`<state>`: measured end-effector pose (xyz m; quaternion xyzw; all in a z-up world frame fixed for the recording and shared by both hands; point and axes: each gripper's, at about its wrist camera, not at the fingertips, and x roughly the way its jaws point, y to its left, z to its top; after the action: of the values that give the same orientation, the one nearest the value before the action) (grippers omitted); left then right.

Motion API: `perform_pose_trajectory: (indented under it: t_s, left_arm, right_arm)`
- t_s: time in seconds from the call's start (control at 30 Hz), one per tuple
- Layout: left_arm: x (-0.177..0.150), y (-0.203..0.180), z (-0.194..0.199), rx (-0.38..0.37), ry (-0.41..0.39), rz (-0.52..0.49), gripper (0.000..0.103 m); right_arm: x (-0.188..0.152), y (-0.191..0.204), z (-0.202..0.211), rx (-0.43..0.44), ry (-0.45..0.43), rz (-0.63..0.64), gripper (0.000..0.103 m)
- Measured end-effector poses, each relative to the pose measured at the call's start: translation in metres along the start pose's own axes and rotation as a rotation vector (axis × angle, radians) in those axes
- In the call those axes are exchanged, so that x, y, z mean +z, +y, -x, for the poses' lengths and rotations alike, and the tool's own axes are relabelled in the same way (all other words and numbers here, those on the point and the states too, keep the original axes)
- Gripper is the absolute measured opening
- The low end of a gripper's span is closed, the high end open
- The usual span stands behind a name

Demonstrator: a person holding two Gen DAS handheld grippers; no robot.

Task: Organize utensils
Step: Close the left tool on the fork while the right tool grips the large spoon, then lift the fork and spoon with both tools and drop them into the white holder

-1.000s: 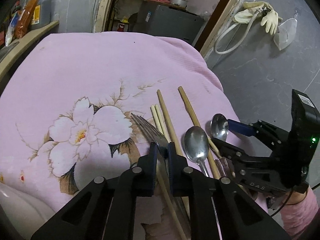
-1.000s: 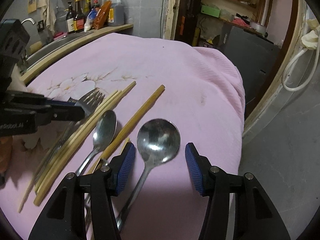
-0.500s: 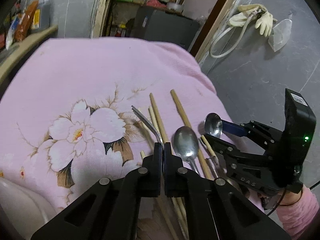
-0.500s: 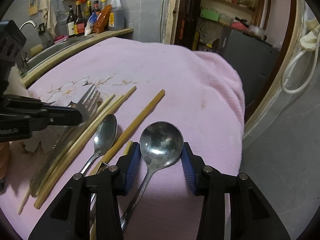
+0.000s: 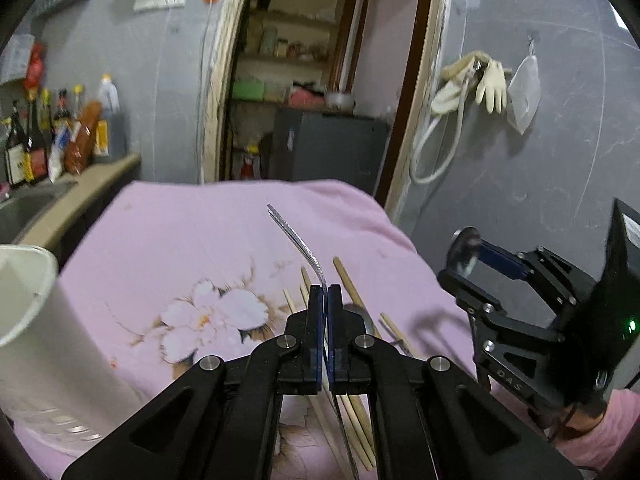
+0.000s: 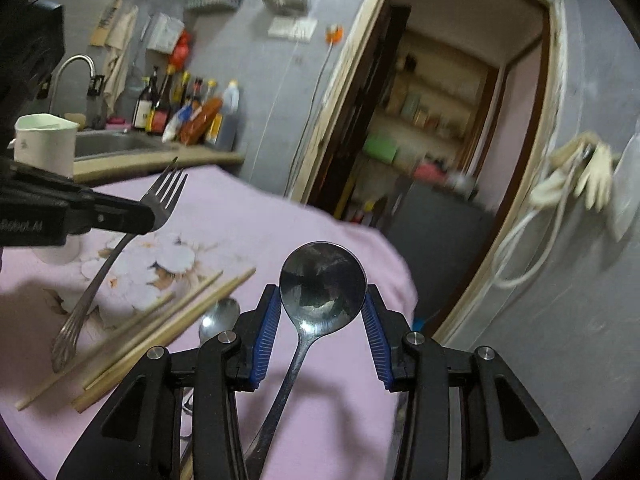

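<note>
My left gripper [image 5: 325, 300] is shut on a steel fork [image 5: 298, 244], held edge-on above the pink flowered cloth [image 5: 192, 240]; the fork shows side-on in the right wrist view [image 6: 160, 196], lifted off the cloth. My right gripper [image 6: 323, 312] is shut on the bowl of a large steel spoon [image 6: 323, 286], lifted above the cloth; it also shows in the left wrist view [image 5: 466, 248]. Several wooden chopsticks [image 6: 168, 320] and a smaller spoon [image 6: 220, 316] lie on the cloth. A white utensil holder [image 5: 36, 320] stands at the left.
A counter with a sink [image 6: 108, 146] and several bottles [image 6: 184, 108] lies behind the table. An open doorway with shelves [image 6: 420, 120] is at the back. Gloves and a hose [image 5: 472, 84] hang on the grey wall at the right.
Both grippers have risen off the cloth, the left with the fork and the right with the large spoon. The white holder has come into view at the left.
</note>
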<state>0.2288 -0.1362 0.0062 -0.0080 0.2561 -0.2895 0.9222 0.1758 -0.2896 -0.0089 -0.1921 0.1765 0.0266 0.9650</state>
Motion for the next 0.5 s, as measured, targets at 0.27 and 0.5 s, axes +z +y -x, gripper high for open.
perform_pose_trajectory:
  t_s: [0.27, 0.5]
  left_arm:
    - [-0.002, -0.006, 0.028, 0.023, -0.109, -0.013, 0.0]
    - [-0.002, -0.005, 0.043, 0.034, -0.154, -0.007, 0.0]
  right_arm:
    - [0.001, 0.012, 0.025, -0.103, -0.147, 0.057, 0.039]
    - [-0.001, 0.018, 0.037, -0.148, -0.21, 0.093, 0.039]
